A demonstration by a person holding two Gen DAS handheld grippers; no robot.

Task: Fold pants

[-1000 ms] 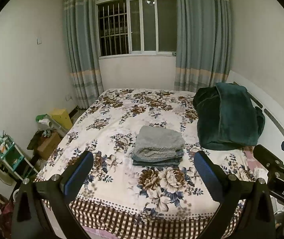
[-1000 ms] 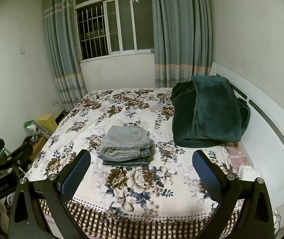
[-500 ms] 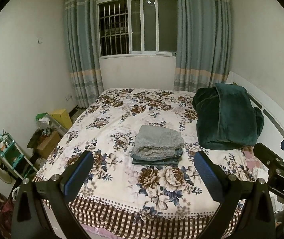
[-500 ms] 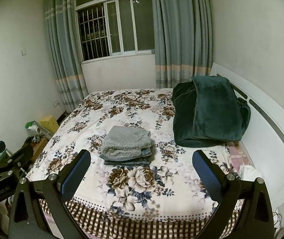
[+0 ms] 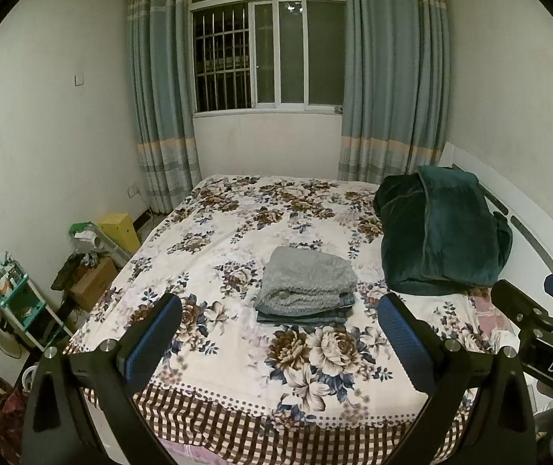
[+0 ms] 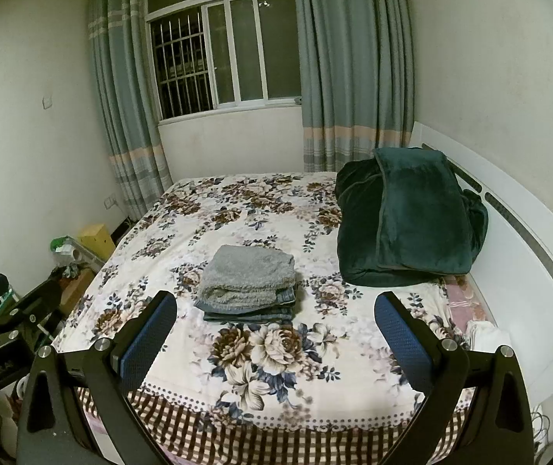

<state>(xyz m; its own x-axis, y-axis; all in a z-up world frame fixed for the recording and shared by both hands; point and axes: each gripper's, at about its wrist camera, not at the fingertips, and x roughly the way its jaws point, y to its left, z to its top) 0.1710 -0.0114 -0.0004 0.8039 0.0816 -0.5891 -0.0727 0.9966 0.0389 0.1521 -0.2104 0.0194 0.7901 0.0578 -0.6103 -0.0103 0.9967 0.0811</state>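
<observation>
Both tongs gape above the bed; folded pants lie untouched.

The folded stack of grey fleece and denim pants is seen lying on the floral-printed bedspread, near its front edge. To its right, against the white headboard, the bundled dark green plush blanket is piled. Behind the bed, the barred window is framed by curtains.
</observation>
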